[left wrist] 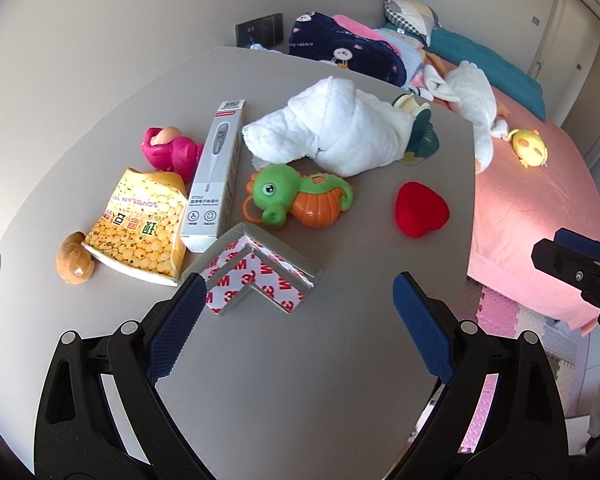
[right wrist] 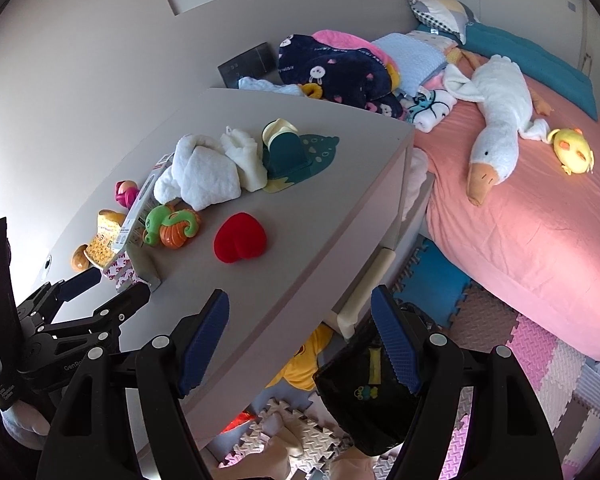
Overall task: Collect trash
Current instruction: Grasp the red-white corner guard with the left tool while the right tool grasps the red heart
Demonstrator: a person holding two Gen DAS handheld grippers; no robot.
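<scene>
Left gripper (left wrist: 296, 296) wide open, holds nothing, low in frame over grey table (left wrist: 340, 340). Grey foam corner guard with red-and-white tape (left wrist: 256, 276) just past left blue pad. Yellow soybean snack bag (left wrist: 140, 224) left of middle. Right gripper (right wrist: 300, 320) open, empty, over table edge; black bag (right wrist: 364, 396) below.

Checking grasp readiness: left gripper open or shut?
Open. The left gripper has blue pads spread wide, with only bare table between them.
</scene>
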